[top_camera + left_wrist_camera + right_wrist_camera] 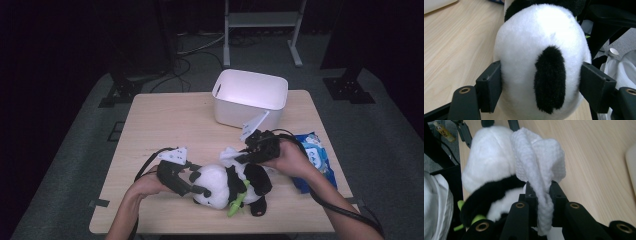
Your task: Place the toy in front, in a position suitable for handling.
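A black-and-white plush panda with a green piece at its front lies near the table's front edge. My left gripper grips its white head, one pad pressed into each side, a black ear facing the camera. My right gripper is shut on a crumpled white wipe, which it holds just over the panda's back. In the high view the wipe sticks out to the left of the jaws.
A white plastic bin stands at the back of the wooden table. A blue wipes packet lies at the right, partly under the right forearm. A dark floor and metal stands surround the table.
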`<state>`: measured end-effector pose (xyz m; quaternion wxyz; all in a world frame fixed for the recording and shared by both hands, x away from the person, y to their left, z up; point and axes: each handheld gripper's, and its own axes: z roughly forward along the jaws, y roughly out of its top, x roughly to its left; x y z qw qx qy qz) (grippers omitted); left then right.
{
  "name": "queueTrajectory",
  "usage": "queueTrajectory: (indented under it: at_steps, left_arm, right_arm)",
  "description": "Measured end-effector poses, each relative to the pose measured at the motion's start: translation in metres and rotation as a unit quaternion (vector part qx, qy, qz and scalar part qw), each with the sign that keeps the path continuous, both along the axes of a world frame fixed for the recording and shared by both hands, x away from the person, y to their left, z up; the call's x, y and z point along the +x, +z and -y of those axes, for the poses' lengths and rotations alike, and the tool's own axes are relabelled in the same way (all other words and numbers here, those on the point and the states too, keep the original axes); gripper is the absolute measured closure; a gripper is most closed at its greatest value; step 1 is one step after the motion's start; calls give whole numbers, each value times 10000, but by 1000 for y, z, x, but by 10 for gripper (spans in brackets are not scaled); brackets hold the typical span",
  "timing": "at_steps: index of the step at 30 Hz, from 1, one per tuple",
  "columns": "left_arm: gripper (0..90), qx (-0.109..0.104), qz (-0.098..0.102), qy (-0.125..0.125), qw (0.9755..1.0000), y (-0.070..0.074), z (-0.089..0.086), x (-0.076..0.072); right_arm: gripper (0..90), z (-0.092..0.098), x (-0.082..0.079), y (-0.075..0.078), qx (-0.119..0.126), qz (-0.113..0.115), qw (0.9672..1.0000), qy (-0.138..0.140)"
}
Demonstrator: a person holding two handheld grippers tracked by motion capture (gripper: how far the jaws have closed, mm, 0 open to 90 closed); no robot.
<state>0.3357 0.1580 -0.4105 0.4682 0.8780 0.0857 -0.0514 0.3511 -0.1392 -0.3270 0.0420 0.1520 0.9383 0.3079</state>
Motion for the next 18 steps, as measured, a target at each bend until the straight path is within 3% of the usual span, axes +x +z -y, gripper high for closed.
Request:
queueTrajectory:
  at_steps: [8, 11, 18]
  left_arm:
    - [238, -6, -88, 41, 10000, 0, 1, 0]
    - [202, 26, -124, 56, 9999, 1, 1, 0]
    - [93, 106, -446, 199, 9987, 0, 6, 2]
  right_arm:
    - [793, 28, -11, -4, 244, -60, 9995, -217]
    - [793, 29, -13, -6, 287, -48, 9994, -204]
    - [796, 27, -18, -12, 411, -104, 9990, -119]
